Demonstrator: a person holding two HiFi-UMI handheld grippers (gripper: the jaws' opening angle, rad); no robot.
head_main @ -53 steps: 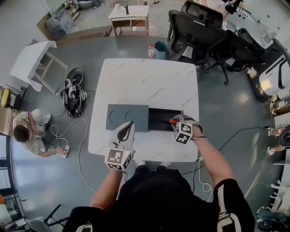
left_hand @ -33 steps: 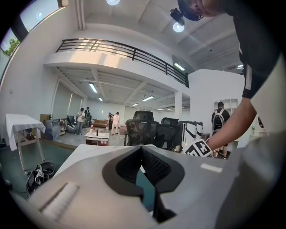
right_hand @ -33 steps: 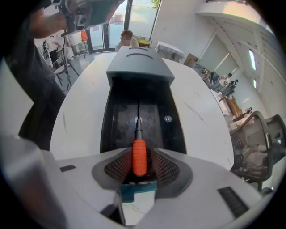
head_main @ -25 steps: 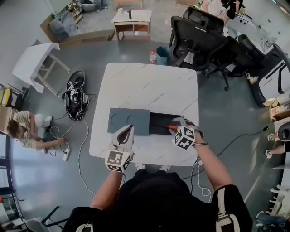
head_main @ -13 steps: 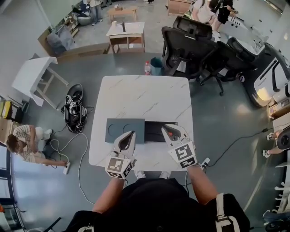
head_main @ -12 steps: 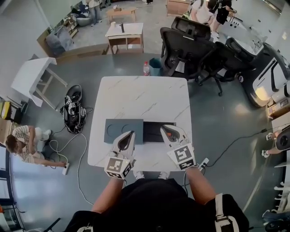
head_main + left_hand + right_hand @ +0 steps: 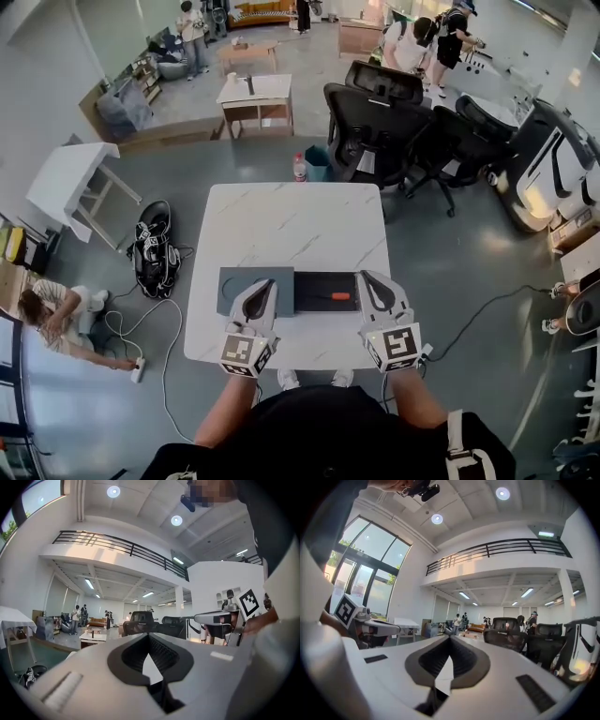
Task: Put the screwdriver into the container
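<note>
The screwdriver (image 7: 336, 296), with its orange handle, lies inside the open black container (image 7: 314, 284) on the white marble table (image 7: 295, 220). A grey lid (image 7: 236, 279) sits flat against the container's left side. My right gripper (image 7: 368, 279) is shut and empty, just right of the container near the table's front edge. My left gripper (image 7: 265, 285) is shut and empty over the lid's near right corner. Both gripper views look level across the room, with shut jaws in each: the left gripper (image 7: 149, 638) and the right gripper (image 7: 450, 641). Neither shows the table top.
Black office chairs (image 7: 375, 117) stand beyond the table's far right corner, with a bottle (image 7: 299, 168) on the floor by them. A bag (image 7: 154, 246) and cables lie left of the table. A person (image 7: 47, 314) crouches on the floor at far left.
My right gripper let go of the screwdriver, which now lies in the container, then drew back to the right and shut. The left gripper has barely moved.
</note>
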